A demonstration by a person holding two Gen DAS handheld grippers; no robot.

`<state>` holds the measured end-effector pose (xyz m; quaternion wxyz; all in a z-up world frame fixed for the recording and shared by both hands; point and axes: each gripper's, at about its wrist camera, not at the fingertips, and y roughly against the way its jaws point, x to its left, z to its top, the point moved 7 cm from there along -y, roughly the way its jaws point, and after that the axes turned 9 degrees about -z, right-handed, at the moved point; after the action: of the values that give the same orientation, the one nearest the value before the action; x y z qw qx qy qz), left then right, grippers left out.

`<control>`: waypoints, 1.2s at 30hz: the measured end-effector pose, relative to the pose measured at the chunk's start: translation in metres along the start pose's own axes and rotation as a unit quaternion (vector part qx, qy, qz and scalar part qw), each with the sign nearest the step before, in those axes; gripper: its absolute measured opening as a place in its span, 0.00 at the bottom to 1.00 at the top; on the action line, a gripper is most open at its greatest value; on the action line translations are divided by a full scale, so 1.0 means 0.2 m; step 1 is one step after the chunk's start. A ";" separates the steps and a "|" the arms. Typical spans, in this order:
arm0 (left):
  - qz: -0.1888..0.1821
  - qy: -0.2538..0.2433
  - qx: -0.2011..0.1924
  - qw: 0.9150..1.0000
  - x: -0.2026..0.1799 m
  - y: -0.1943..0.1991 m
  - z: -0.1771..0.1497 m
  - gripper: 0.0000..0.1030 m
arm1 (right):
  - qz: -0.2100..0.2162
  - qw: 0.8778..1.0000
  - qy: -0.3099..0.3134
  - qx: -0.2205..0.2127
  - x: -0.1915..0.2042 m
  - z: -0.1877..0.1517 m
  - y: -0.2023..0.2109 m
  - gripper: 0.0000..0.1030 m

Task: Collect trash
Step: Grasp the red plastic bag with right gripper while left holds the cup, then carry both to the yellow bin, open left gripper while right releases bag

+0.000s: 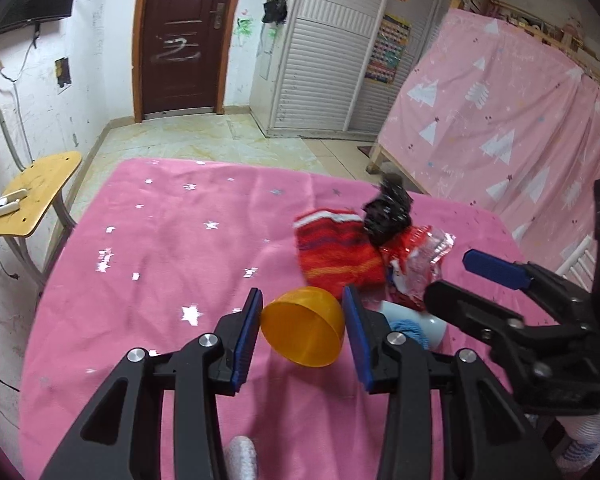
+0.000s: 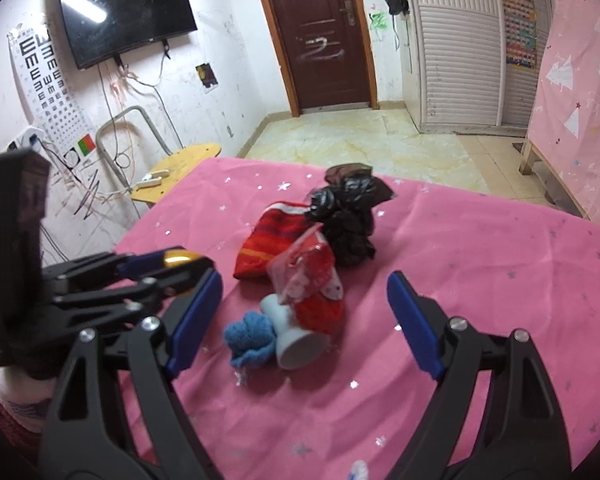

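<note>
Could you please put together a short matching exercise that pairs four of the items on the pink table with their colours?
Items:
1. cup
2. sock
3. crumpled bag
4. yarn ball

Colours:
A. black
B. light blue
C. orange
D. red with stripes

Pairs: 1-C, 2-D, 3-A, 4-B
</note>
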<state>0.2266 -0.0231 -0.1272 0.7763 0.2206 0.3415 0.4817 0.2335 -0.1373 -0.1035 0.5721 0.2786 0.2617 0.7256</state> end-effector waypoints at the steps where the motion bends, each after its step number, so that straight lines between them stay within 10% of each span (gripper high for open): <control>1: 0.002 0.002 -0.002 1.000 0.02 0.01 0.00 0.32 | -0.004 1.000 0.001 0.004 0.01 0.00 -0.02 0.67; 9: 0.004 0.014 -0.012 1.000 0.06 0.06 0.02 0.32 | -0.023 0.999 0.013 0.033 0.02 -0.04 -0.13 0.27; 36: -0.017 -0.073 -0.036 0.997 -0.57 0.15 0.10 0.32 | -0.043 0.990 -0.089 -0.098 -0.54 -0.07 0.50 0.25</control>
<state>0.1898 -0.1126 -0.0570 0.8147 0.2211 0.2699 0.4632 0.1762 -0.2652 -0.0551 0.6480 0.2732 0.1494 0.6951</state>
